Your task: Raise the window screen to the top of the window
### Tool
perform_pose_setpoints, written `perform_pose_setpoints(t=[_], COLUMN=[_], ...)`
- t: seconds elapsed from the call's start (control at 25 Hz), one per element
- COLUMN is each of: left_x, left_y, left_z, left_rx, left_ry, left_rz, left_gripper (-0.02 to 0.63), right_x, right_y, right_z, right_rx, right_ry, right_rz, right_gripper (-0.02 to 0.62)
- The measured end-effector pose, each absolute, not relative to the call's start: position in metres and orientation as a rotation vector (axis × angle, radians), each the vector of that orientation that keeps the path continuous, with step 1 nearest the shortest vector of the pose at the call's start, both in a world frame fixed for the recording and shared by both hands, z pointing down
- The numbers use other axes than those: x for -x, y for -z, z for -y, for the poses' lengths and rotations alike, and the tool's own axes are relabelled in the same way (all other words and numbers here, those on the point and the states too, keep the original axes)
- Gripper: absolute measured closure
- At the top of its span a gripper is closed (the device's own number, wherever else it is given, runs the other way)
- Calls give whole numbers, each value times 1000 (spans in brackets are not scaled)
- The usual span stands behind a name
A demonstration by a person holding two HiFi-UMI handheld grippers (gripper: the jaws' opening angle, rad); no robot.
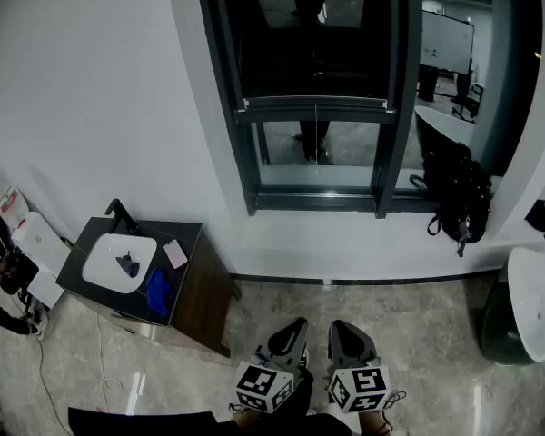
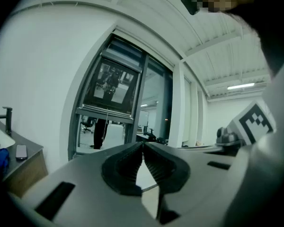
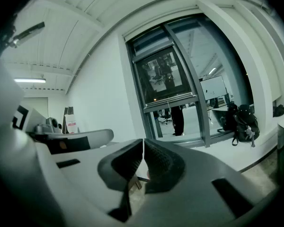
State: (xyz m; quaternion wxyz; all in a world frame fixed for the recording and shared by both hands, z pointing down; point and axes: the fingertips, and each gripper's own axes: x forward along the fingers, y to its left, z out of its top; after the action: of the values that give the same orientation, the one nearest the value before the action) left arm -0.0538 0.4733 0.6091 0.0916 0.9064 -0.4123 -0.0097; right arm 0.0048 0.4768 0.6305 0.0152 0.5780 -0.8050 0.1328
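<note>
Both claws are pinched shut on nothing: the left claw and right claw sit side by side, low and well back from the window. The dark screen covers the window's upper part. Its bottom bar stops above the window's clear lower pane, so I'd say the lift has not begun. A thin cord hangs from the bar's middle. From here, 2 things could go wrong: a claw closing on the slim bar off-centre could tilt the screen and jam it in the window's side tracks, or a pinch on the cord could slip. The backpack right of the window could snag a reach.
</note>
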Motion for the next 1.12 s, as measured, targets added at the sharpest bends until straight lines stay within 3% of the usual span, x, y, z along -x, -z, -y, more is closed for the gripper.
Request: perform_pose_setpoints(t=[0.72,1.12], left_x=[92,94], left_y=[-578,-598], left_z=[-210,-131], left_rx=[-2641,-2619], left_ry=[175,123], left_rz=[1227,1231], left_gripper=[604,604], right_x=[5,-7], right_y=[-593,-606], right_z=[-230,-173], right_rx=[-1787,-1802], right_ry=[-404,-418], right_rz=[2584,2531], right_gripper=[580,580])
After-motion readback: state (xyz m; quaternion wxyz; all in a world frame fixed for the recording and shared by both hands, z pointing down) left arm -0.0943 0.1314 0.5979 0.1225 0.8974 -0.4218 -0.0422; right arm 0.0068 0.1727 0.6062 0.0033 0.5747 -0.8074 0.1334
